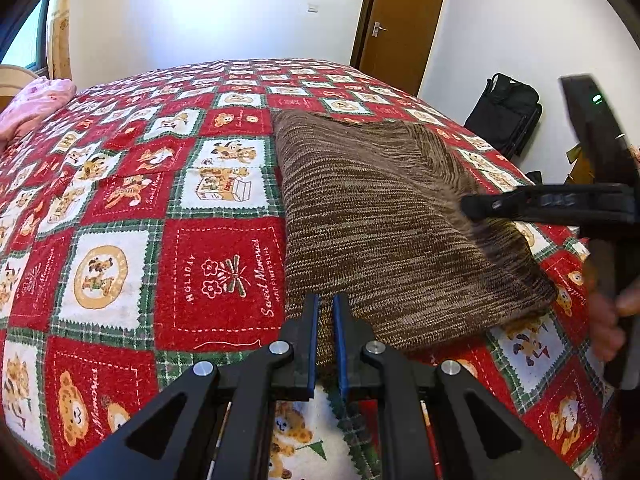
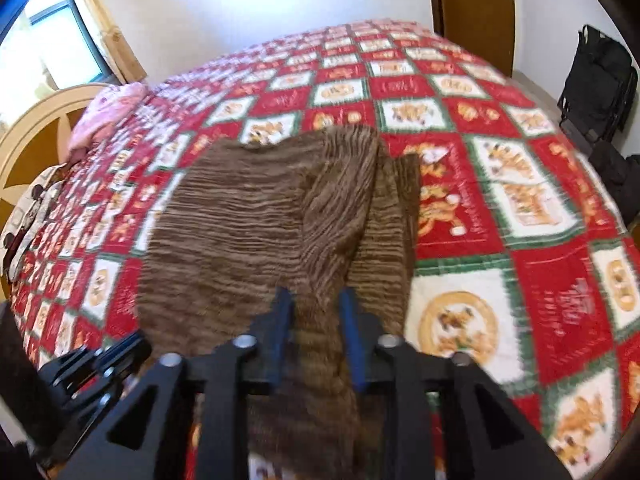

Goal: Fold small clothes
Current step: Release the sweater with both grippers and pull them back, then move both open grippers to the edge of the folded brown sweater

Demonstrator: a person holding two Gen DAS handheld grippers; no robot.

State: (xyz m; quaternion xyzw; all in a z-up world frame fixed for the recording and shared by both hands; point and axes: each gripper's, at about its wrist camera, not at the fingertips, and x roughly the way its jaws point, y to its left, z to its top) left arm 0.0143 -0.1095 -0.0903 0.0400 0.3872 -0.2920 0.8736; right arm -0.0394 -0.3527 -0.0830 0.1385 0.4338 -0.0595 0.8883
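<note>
A brown striped knit garment lies partly folded on a red, white and green checked bedspread. My left gripper is shut on the garment's near edge, and cloth shows between its blue pads. In the left wrist view my right gripper reaches in from the right over a raised fold. In the right wrist view, which is blurred, my right gripper has its jaws apart. A bunched strip of the garment runs between them. The left gripper shows at the lower left there.
A pink cloth lies at the bed's far left by a wooden headboard. A black bag stands on the floor beyond the bed's right side, near a brown door. A person's hand holds the right gripper.
</note>
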